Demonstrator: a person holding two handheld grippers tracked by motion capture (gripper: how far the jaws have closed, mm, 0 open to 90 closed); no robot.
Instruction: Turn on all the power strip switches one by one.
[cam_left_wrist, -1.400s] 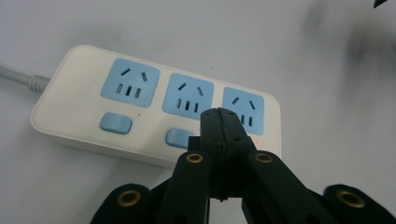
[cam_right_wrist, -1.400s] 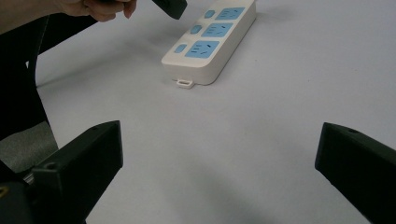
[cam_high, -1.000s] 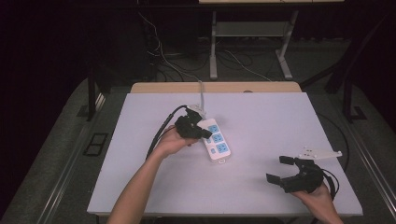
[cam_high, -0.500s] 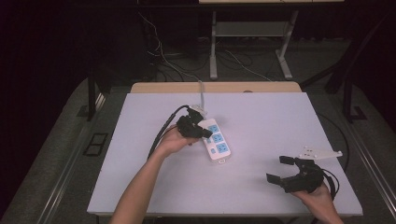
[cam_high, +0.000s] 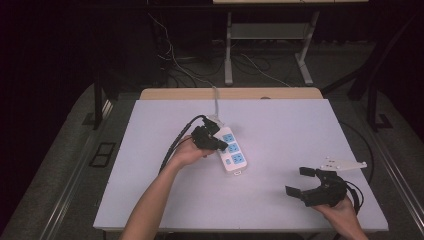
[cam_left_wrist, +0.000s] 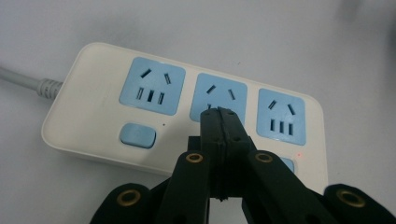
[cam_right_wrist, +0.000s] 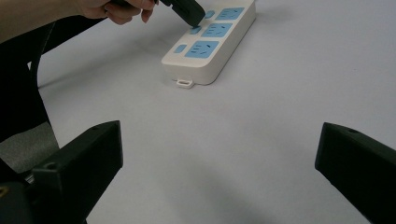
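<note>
The left tool (cam_left_wrist: 219, 112), jaws pressed together and empty, angles down from an outstretched forearm, its tip over the power strip (cam_high: 231, 150), seemingly touching the middle button. The right tool (cam_high: 306, 184) rests low on the desk (cam_high: 280, 125), jaws spread wide, well apart from the strip.

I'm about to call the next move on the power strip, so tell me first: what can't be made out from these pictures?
- Left gripper view: the shut left tool covers the middle socket's lower slots and middle switch on the power strip; contact can't be judged.
- Same view: the far-end switch is mostly hidden behind the tool's arm.
- High view: the strip's cord runs off the table's far edge; its plug is unseen.
- Right gripper view: the open right tool is cut by the frame's bottom.
</note>
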